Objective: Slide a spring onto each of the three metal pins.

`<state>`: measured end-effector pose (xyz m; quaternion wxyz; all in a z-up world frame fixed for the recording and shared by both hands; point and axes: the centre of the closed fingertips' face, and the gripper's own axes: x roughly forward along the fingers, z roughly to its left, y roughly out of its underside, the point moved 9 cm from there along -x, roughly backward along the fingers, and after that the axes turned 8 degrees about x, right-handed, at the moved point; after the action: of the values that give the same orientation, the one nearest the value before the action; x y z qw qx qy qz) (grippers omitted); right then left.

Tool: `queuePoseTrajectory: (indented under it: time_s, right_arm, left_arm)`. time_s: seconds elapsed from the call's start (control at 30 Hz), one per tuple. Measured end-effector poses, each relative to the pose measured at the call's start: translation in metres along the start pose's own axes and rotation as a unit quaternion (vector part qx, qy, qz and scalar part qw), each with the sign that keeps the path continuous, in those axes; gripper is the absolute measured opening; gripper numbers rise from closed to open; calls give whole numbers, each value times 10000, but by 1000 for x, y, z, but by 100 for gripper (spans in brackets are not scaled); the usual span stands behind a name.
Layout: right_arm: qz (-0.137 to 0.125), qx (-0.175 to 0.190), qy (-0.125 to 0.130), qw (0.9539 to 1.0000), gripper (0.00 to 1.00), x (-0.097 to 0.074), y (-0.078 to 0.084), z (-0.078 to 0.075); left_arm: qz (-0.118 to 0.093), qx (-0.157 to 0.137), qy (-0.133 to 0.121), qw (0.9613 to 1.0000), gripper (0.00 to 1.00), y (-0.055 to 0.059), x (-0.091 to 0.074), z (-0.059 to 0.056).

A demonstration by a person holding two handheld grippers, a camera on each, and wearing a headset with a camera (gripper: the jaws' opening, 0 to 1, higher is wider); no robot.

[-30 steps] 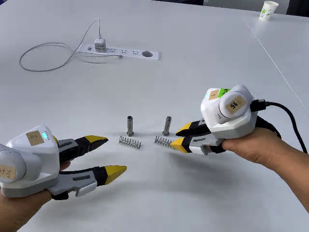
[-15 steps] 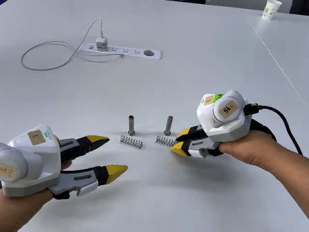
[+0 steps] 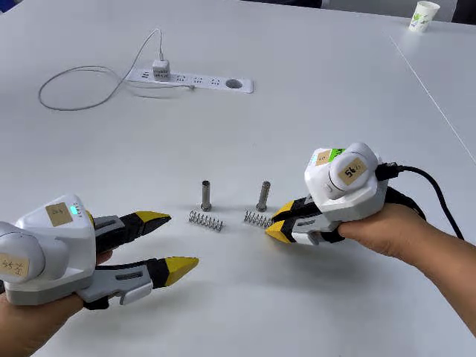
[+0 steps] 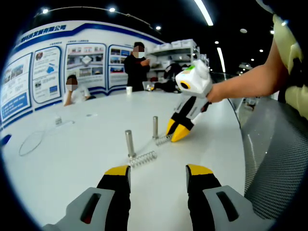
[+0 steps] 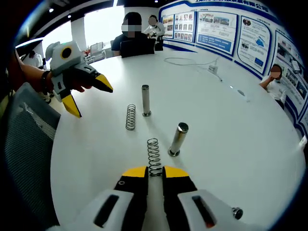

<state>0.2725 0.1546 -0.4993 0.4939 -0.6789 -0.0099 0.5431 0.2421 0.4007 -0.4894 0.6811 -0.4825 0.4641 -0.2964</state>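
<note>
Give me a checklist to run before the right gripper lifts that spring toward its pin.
1. Tips of the right gripper straddle the near end of the right spring: ok.
2. Grip on that spring is firm: cannot tell.
3. Both the right pin and the left pin stand upright and bare: ok.
4. The left gripper is open and apart from the left spring: ok.
5. Three pins counted: not ok, two seen.
</note>
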Motion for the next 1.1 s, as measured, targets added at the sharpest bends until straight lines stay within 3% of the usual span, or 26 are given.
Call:
queuePoseTrajectory:
  time_s: [0.67, 1.1]
  right_arm:
    - [48, 152, -34, 9999, 12, -1, 1, 4]
    - [-9, 78, -82, 9999, 12, -14, -3, 14]
  left_arm:
    - [31, 39, 76, 10000, 45, -1, 1, -5]
    - [74, 222, 358, 9991, 43, -5, 13, -13]
